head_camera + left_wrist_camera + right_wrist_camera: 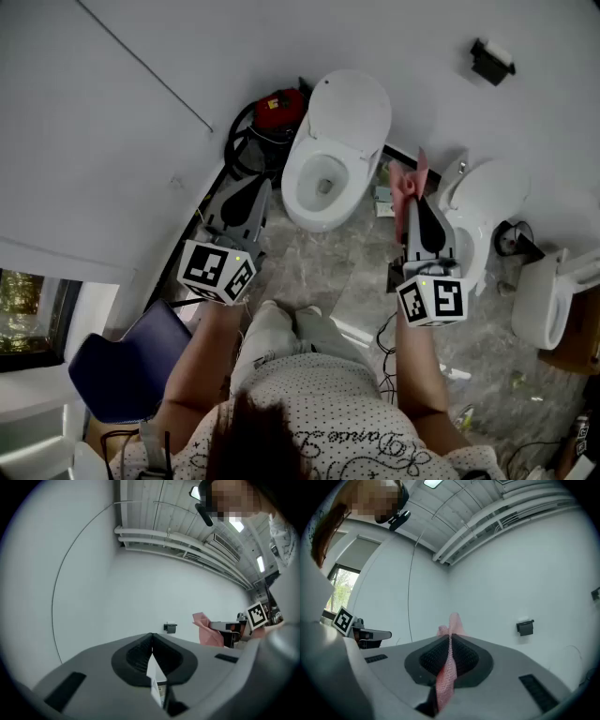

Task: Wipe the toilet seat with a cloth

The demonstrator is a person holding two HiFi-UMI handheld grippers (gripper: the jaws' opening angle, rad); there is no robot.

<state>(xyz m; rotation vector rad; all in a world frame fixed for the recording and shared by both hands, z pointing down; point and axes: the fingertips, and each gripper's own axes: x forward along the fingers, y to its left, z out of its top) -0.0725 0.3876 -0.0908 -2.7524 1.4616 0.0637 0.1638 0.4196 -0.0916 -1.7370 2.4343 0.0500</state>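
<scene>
Grey stone flooring and white walls surround the toilet seat [293, 184] in the head view. The left gripper [251, 193] hovers just beside it, and the right gripper [419, 202] holds a pink cloth [409, 181] apart from the bowl.

Left gripper view: jaws pressed together, empty.

Right gripper view: jaws clamped on the cloth.
</scene>
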